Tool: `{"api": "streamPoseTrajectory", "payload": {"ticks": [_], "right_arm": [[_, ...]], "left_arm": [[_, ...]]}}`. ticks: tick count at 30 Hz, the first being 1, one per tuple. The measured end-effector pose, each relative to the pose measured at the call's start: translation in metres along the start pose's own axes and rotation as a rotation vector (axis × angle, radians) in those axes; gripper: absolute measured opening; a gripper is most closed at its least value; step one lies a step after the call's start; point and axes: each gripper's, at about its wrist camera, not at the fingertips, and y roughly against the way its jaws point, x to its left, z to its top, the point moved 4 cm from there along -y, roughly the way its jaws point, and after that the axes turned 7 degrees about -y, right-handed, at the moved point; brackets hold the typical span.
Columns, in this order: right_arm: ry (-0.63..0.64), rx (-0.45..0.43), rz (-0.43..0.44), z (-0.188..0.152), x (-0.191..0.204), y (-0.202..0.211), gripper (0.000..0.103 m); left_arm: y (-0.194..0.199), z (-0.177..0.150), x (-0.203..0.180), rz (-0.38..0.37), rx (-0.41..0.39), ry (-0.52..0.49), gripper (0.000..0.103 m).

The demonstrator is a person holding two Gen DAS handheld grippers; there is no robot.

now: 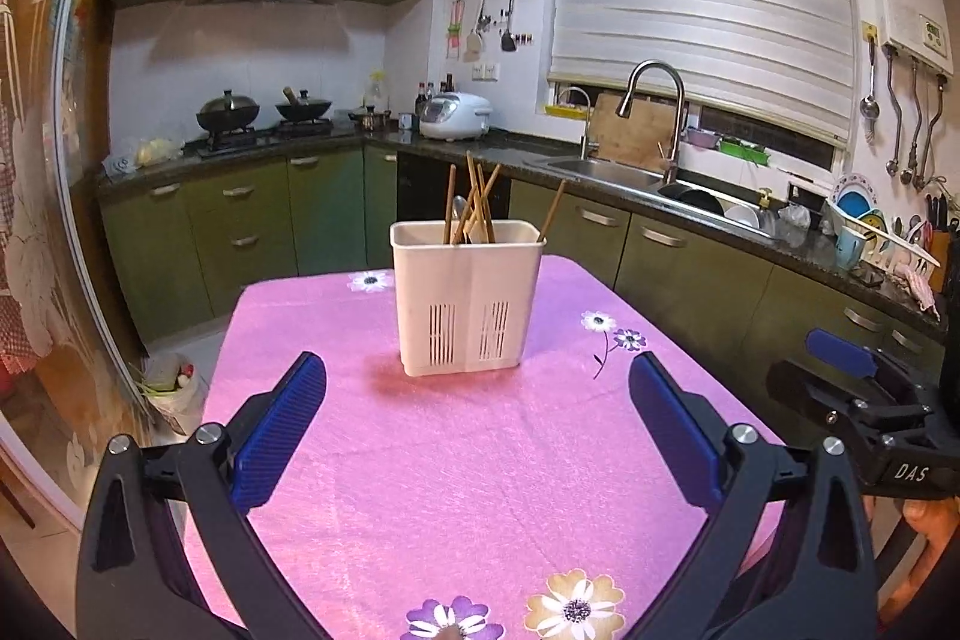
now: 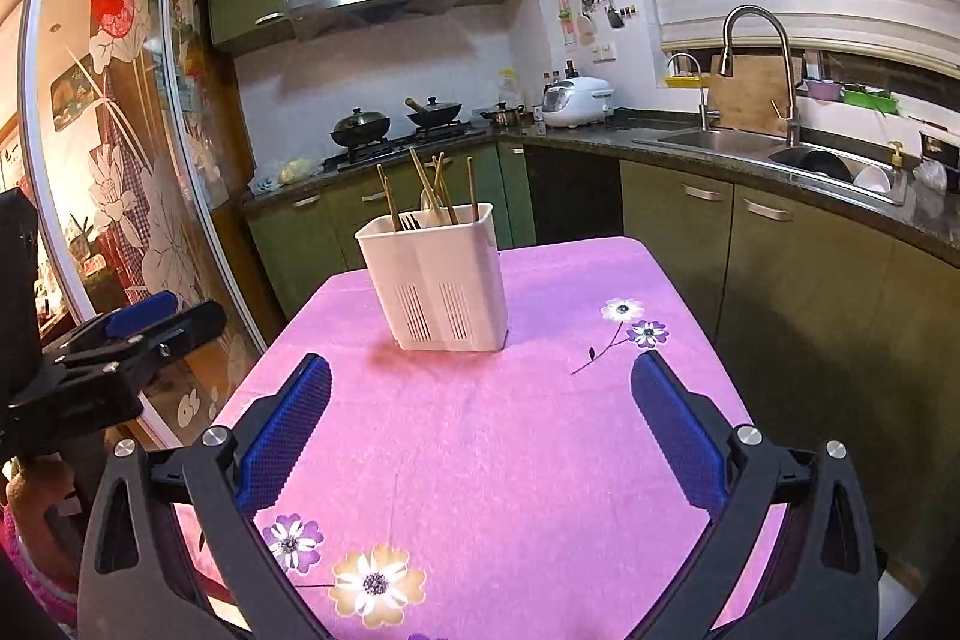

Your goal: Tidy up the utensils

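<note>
A pink cloth (image 1: 480, 460) is showing purple, white and tan flowers; the holder (image 1: 468, 304) is looking cream, the cabinets (image 1: 240, 232) green, the pads (image 1: 282, 436) blue.

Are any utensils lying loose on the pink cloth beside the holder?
No: the chopsticks and spoon all stand in the white holder, and the pink cloth around it shows only its flower print.

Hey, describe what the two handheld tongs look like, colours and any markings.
Both tongs look alike: the left tongs and right tongs have black, angular plastic arms with triangular cut-outs, silver round bolts at the pivots, and blue ribbed pads on the fingers. Seen from the left camera, the right tongs' black body bears white letters "DAS". No cables show.
</note>
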Motion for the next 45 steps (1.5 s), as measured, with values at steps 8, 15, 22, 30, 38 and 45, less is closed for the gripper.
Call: {"api": "streamPoseTrajectory", "payload": {"ticks": [8, 15, 22, 30, 38, 45], "right_arm": [[-0.002, -0.014, 0.003, 0.009, 0.002, 0.013, 0.099], [-0.004, -0.021, 0.003, 0.014, 0.002, 0.016, 0.099], [-0.008, -0.016, 0.007, 0.018, 0.002, 0.014, 0.099], [-0.009, -0.013, 0.005, 0.017, 0.002, 0.013, 0.099], [-0.009, -0.006, 0.007, 0.015, 0.002, 0.011, 0.099], [-0.01, -0.004, 0.005, 0.013, 0.001, 0.01, 0.099]], "left_arm": [[0.015, 0.002, 0.0, 0.021, -0.014, -0.012, 0.096], [0.02, 0.006, -0.002, 0.025, -0.022, -0.019, 0.096], [0.02, 0.008, 0.002, 0.043, -0.012, -0.013, 0.096], [0.016, 0.008, 0.006, 0.05, 0.007, -0.007, 0.096], [0.017, 0.01, -0.002, 0.016, -0.014, -0.024, 0.096], [0.016, 0.01, 0.001, 0.032, -0.015, -0.014, 0.096]]}}
